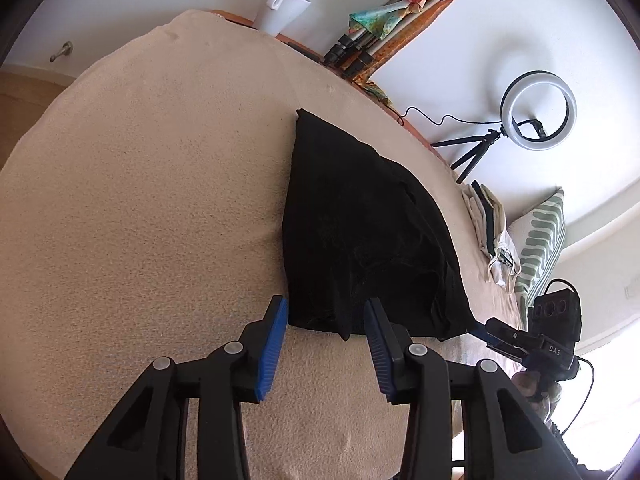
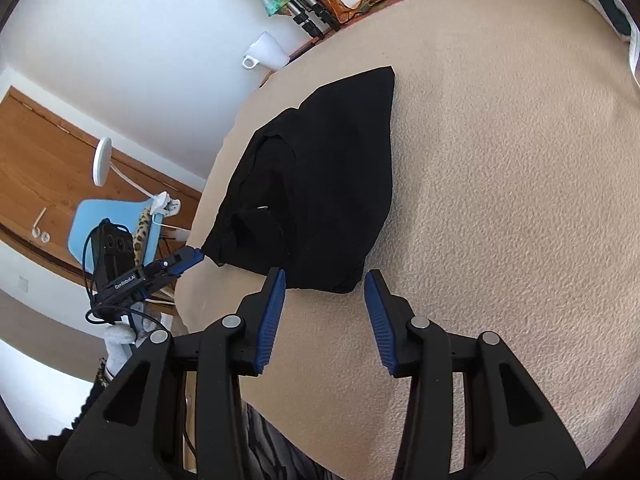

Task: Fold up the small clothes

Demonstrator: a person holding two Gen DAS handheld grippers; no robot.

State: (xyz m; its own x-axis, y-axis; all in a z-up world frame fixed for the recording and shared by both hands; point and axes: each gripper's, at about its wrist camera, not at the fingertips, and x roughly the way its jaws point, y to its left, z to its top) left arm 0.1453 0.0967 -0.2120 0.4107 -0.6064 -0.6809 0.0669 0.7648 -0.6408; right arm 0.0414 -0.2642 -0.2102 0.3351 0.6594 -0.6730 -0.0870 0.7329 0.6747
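We judge the black garment point(image 1: 360, 232) part-folded on the blanket point(image 1: 140, 200), our left gripper point(image 1: 326, 312) and right gripper point(image 2: 325, 284) both wide and empty at its near edge, so next we pinch both corners.

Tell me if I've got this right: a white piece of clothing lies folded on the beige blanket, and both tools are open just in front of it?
Not quite: the garment is black, not white, as the left wrist view shows. It does lie folded on the beige blanket, with the left tool and right tool open in front.

black garment's point(image 1: 360, 240) folds too dark to read; pillow point(image 1: 540, 240) partly hidden.
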